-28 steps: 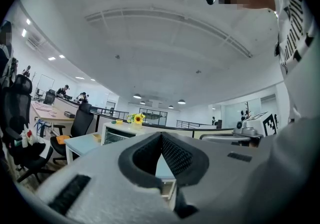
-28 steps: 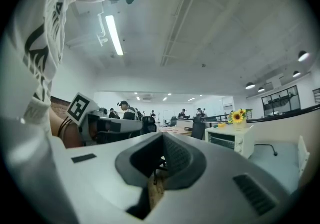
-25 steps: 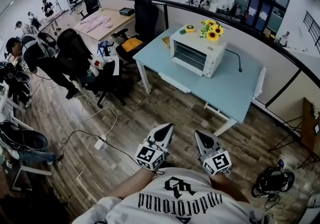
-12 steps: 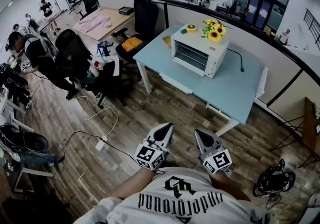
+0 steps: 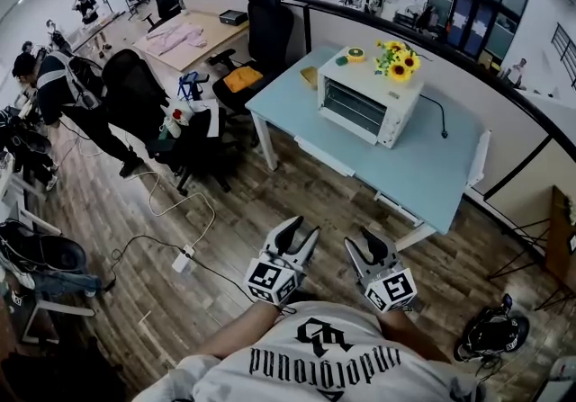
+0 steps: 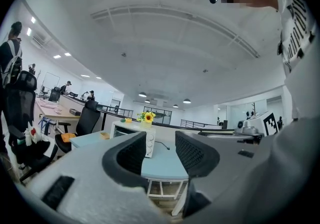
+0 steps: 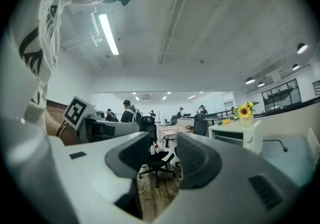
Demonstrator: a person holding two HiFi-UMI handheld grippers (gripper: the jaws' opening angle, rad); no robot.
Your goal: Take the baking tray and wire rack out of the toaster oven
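On one table [image 5: 421, 168], one toaster oven [image 5: 367, 105]

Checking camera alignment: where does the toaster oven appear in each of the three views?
Head view: toaster oven on the blue table, upper right of centre.
Left gripper view: slightly left of and below centre.
Right gripper view: right side, slightly below centre.
Shared landmark: the sunflowers on its top.
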